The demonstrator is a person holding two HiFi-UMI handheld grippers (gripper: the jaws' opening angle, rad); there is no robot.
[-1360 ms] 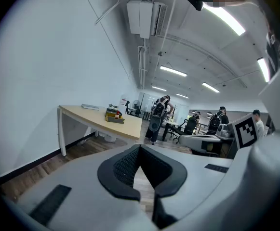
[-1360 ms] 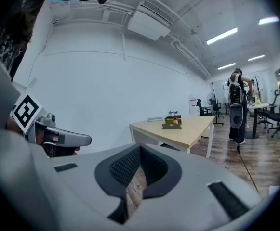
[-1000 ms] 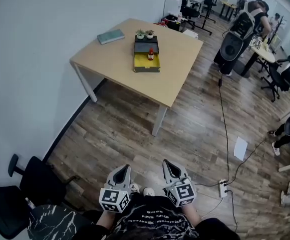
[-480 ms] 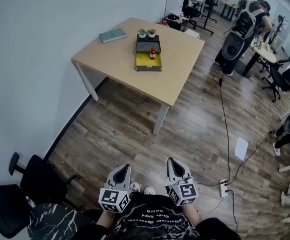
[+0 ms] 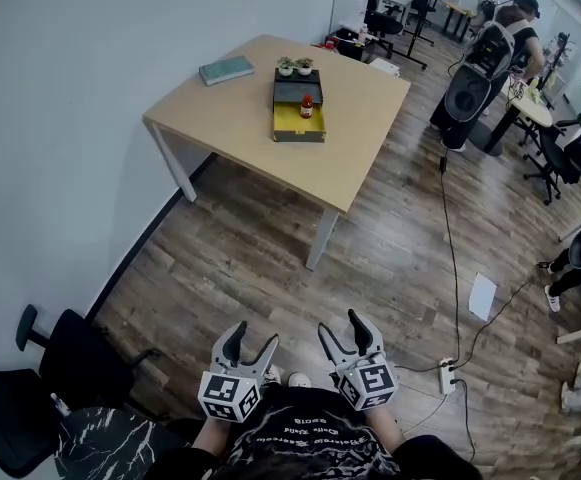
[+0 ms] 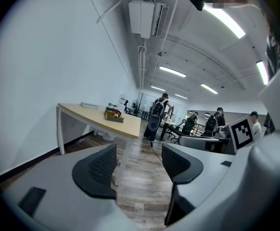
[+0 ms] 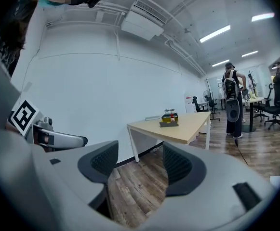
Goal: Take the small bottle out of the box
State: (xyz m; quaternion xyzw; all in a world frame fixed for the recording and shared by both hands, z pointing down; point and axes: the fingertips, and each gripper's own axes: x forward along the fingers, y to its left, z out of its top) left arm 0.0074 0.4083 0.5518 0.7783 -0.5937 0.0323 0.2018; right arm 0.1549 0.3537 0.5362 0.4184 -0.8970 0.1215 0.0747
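Observation:
A small red bottle (image 5: 307, 107) stands upright in a yellow-lined box (image 5: 298, 126) on a light wooden table (image 5: 240, 118) far ahead of me. The same box (image 6: 113, 117) shows small in the left gripper view, and the box (image 7: 169, 122) also appears in the right gripper view. My left gripper (image 5: 249, 346) and right gripper (image 5: 342, 335) are held low, close to my body above the floor, well short of the table. Both sets of jaws are opening and stand apart with nothing between them.
A grey-green book (image 5: 224, 70) and two small potted plants (image 5: 294, 66) lie on the table beyond the box. A black office chair (image 5: 40, 368) is at my left. A cable and power strip (image 5: 446, 376) lie on the wood floor at right. People stand at desks in the back right.
Both grippers' jaws have gone from shut to spread apart. The grippers stay low by my body; the view is otherwise much the same.

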